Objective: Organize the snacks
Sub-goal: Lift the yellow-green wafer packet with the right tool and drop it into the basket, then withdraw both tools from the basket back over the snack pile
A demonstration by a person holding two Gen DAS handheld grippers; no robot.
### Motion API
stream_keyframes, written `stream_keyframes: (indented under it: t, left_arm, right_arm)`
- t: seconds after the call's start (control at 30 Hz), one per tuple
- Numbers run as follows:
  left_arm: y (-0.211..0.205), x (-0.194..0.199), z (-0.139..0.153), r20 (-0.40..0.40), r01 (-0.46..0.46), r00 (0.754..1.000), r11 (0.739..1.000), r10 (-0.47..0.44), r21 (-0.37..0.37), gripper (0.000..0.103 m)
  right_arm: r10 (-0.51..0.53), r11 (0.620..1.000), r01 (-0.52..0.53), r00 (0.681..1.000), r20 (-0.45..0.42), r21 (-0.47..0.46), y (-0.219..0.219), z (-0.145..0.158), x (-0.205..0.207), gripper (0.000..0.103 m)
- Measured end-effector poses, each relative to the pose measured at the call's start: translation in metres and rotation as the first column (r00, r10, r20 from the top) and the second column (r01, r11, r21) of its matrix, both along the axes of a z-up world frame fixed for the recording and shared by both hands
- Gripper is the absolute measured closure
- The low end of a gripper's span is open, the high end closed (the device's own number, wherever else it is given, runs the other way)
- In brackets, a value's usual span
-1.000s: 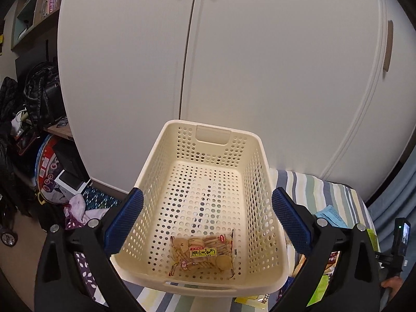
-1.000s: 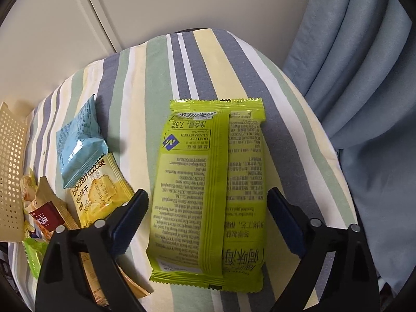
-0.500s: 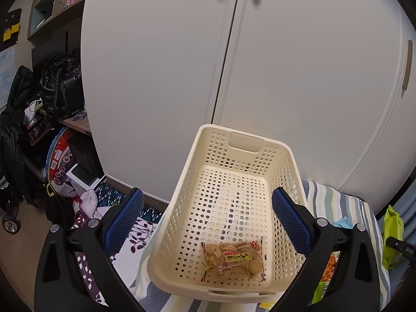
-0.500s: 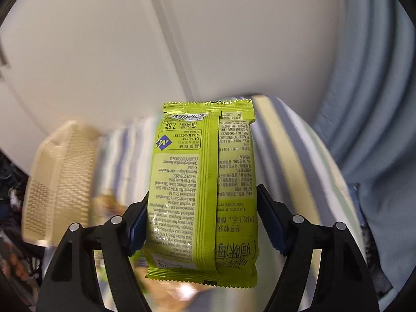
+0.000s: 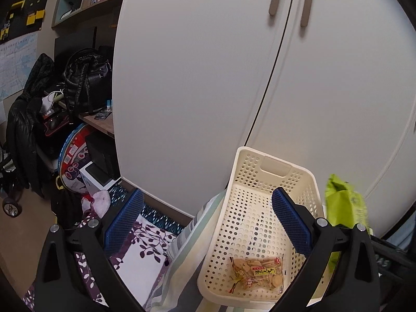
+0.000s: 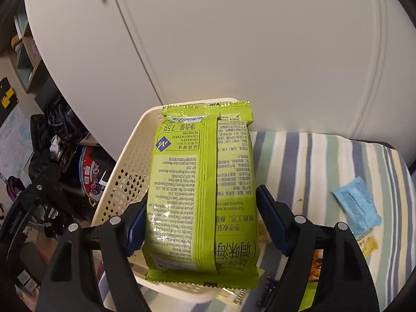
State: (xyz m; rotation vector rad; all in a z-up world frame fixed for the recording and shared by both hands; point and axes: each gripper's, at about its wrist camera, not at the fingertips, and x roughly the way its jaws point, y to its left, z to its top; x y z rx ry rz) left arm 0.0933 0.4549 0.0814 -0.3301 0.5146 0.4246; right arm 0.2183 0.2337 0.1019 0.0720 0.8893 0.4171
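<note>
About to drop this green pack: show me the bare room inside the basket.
The basket floor is bare from the cracker bag at the near end up to the far handle wall. The green pack should fit there.

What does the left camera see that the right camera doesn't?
Left only: the cracker pack lying in the basket, and the open left tool. Right only: the right tool shut on the green packet, the printed back of that packet, and a blue packet on the striped cover. Both: the basket, the green packet and the white cabinet doors.
</note>
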Motion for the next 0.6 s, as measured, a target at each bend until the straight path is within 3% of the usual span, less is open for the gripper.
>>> stream_keyframes:
  t: [0.1, 0.17, 0.3, 0.6]
  left_arm:
    - [0.013, -0.005, 0.001, 0.012, -0.026, 1.000, 0.999, 0.026, -0.027, 0.003]
    - [0.024, -0.007, 0.000, 0.014, -0.038, 0.999, 0.998, 0.039, -0.058, 0.003]
    - [0.037, -0.009, -0.003, 0.013, -0.059, 0.998, 0.994, 0.061, -0.092, 0.003]
    - [0.028, -0.009, 0.002, 0.031, -0.028, 0.999, 0.996, 0.031, -0.088, 0.003]
  right_arm:
    - [0.045, 0.999, -0.045, 0.998, -0.034, 0.005, 0.027, -0.010, 0.010, 0.026]
    - [0.059, 0.998, -0.059, 0.997, -0.043, 0.011, 0.037, -0.012, 0.008, 0.020]
    - [0.053, 0.998, -0.053, 0.999, -0.001, 0.013, 0.033, -0.004, -0.004, 0.018]
    - [-0.071, 0.996, 0.070, 0.997, 0.019, 0.056, -0.046, 0.009, -0.022, 0.013]
